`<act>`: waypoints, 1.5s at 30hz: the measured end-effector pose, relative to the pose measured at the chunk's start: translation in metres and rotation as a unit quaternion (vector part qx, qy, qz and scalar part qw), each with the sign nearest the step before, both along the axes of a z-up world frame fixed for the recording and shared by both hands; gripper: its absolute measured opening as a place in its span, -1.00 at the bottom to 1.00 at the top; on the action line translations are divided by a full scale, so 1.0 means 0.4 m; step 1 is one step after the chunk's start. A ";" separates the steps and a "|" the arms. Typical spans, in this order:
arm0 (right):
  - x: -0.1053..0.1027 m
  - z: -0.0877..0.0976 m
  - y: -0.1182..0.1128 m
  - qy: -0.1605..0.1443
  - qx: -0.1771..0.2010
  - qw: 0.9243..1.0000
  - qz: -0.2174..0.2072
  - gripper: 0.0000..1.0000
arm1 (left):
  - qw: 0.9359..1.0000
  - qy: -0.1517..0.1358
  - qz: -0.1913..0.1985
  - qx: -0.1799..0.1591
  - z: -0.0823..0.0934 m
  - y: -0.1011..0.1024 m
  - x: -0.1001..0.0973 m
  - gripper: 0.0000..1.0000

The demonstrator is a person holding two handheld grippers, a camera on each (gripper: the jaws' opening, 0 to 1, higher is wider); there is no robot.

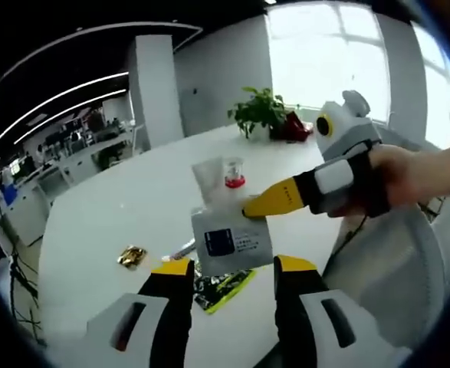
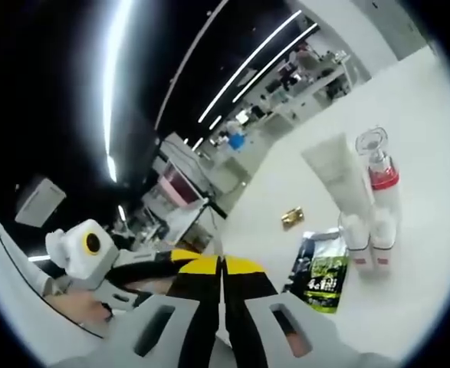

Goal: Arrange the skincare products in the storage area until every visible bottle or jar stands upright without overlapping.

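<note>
Open office, round white table (image 1: 117, 207), windows and a plant (image 1: 260, 110) at the far edge. Nearest in the left gripper view, the left gripper (image 1: 231, 270) is held low over the table with jaws wide and nothing between them; a green sachet (image 1: 223, 287) lies flat just beyond its tips, a gold packet (image 1: 132, 256) off to the side. Next, a white pouch (image 1: 231, 240) is seen, touched or pinched by the right gripper (image 1: 249, 208), which comes in from the right in a hand (image 1: 416, 173); grip cannot be told there. In the right gripper view its jaws look closed with nothing seen between. Behind, a tube (image 2: 336, 178) and a red-collared bottle (image 2: 381, 180) stand upright, close together. Task judged part done: flat items left.
</note>
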State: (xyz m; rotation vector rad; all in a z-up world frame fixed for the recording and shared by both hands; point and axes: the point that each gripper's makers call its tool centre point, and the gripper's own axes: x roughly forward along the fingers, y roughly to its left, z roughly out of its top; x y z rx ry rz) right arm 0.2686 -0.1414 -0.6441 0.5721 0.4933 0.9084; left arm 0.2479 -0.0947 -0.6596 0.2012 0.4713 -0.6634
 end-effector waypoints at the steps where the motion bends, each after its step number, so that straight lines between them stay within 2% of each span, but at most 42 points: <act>1: 0.000 0.000 -0.001 -0.001 -0.001 1.000 0.000 -0.98 | 1.000 0.007 0.008 -0.014 0.000 0.009 -0.001 -0.15; 3: 0.000 -0.001 -0.003 0.000 -0.001 1.000 0.001 -0.98 | 0.999 0.026 0.022 -0.039 -0.006 0.024 -0.003 -0.15; 6: -0.002 0.001 0.000 0.000 0.001 1.000 0.009 -0.98 | 0.992 0.070 0.026 -0.098 -0.021 0.049 -0.008 -0.22; 7: -0.006 0.003 0.004 0.000 0.002 1.000 0.015 -0.98 | 0.989 0.084 0.009 -0.122 -0.020 0.043 -0.017 -0.25; 9: -0.011 0.005 0.012 0.002 0.005 1.000 0.022 -0.98 | 0.973 0.112 0.011 -0.199 0.001 0.037 -0.027 -0.31; 10: -0.013 0.006 0.016 0.001 0.005 1.000 0.025 -0.98 | 0.972 0.115 0.005 -0.203 -0.002 0.049 -0.029 -0.31; 11: -0.016 0.006 0.023 0.001 0.004 1.000 0.030 -0.98 | 0.976 0.106 0.011 -0.188 -0.010 0.071 -0.025 -0.33; 13: -0.019 0.003 0.033 0.005 0.005 0.999 0.037 -0.98 | 0.980 0.109 0.010 -0.166 -0.025 0.091 -0.033 -0.45; 14: -0.019 0.002 0.037 0.007 0.006 0.999 0.039 -0.98 | 0.980 0.114 0.013 -0.165 -0.031 0.098 -0.036 -0.52; 17: -0.026 0.003 0.055 0.010 0.009 0.999 0.050 -0.98 | 0.974 0.121 0.028 -0.190 -0.036 0.128 -0.030 -0.65; 21: -0.035 0.002 0.084 0.014 0.009 0.998 0.067 -0.98 | 0.971 0.127 0.022 -0.202 -0.033 0.130 -0.037 -0.73; 23: -0.040 0.003 0.100 0.017 0.012 0.997 0.076 -0.98 | 0.967 0.134 0.015 -0.217 -0.027 0.123 -0.042 -0.77; 27: -0.052 0.003 0.132 0.022 0.010 0.995 0.096 -0.98 | 0.964 0.136 0.007 -0.229 -0.029 0.133 -0.045 -0.85; 29: -0.055 0.002 0.143 0.023 0.007 0.995 0.102 -0.98 | 0.959 0.141 0.011 -0.245 -0.031 0.141 -0.045 -0.90; 30: -0.056 0.002 0.146 0.023 0.005 0.994 0.103 -0.98 | 0.959 0.142 0.015 -0.245 -0.036 0.153 -0.044 -0.93; 36: -0.048 -0.019 0.171 0.025 -0.022 0.994 0.109 -0.98 | 0.960 0.144 0.037 -0.239 -0.058 0.186 -0.041 -0.99; 41: -0.036 -0.046 0.193 0.014 -0.068 0.991 0.112 -0.98 | 0.957 0.167 0.066 -0.230 -0.087 0.211 -0.036 -1.00; 45: -0.023 -0.079 0.206 0.005 -0.115 0.987 0.114 -0.98 | 0.958 0.182 0.078 -0.207 -0.115 0.224 -0.035 -1.00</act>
